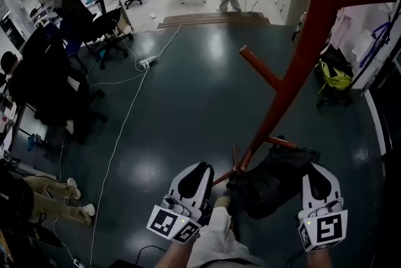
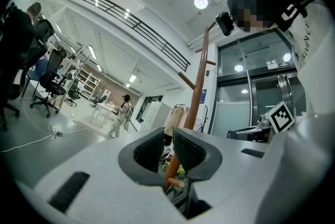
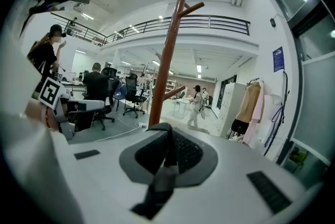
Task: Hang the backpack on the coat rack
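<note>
— Why is the left claw (image 1: 199, 168) doing nothing?
— It's slightly parted and empty, spare for now. The backpack (image 1: 276, 178) sits low by the coat rack (image 1: 311, 35), and the right claw (image 1: 318, 171) pinches its strap (image 3: 159, 186) for lifting.

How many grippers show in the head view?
2. The left gripper is at bottom centre-left, jaws slightly apart and empty; the right gripper is at bottom right, shut on the backpack strap.

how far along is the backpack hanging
Done: the right gripper has its fingers shut on a black strap. In hand: the backpack, down by the coat rack base; the left gripper is empty. Left: raise it and loop the strap over a peg.
</note>
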Tool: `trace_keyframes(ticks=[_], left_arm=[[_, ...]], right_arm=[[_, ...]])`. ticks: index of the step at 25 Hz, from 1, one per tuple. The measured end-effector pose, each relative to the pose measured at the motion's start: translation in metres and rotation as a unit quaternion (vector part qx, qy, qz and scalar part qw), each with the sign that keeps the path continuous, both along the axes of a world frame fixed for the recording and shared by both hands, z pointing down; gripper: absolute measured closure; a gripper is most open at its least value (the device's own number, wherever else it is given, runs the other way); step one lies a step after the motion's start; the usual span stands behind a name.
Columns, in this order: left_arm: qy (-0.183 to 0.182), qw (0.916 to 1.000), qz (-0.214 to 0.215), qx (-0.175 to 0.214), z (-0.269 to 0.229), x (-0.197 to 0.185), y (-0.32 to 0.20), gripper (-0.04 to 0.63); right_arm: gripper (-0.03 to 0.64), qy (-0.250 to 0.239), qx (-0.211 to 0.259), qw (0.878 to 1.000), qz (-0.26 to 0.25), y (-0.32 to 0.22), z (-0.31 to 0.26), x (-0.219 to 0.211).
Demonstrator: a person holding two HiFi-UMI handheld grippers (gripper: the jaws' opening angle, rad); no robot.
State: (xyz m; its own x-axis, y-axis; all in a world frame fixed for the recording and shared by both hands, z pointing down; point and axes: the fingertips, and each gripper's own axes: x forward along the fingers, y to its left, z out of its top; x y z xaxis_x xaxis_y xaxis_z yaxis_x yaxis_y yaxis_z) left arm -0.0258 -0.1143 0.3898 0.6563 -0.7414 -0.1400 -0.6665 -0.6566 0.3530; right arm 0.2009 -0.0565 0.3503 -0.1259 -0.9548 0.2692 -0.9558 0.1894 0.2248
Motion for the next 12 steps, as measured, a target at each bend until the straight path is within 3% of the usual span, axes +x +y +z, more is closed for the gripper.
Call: trace_keyframes(ticks=[6,12], left_arm=[[-0.004,0.9998,0.018,-0.008,0.021,0.023,-0.026,0.534],[0.001,0.9994,0.033,-0.012,0.034,0.031,-0.031,0.535]], right_arm=[[0.589,0.008,-0.004,1.0,0.011,-0.017,0.02,0.02],[0.589,0.038,-0.005,0.999,-0.011,-0.041,0.013,0.008]])
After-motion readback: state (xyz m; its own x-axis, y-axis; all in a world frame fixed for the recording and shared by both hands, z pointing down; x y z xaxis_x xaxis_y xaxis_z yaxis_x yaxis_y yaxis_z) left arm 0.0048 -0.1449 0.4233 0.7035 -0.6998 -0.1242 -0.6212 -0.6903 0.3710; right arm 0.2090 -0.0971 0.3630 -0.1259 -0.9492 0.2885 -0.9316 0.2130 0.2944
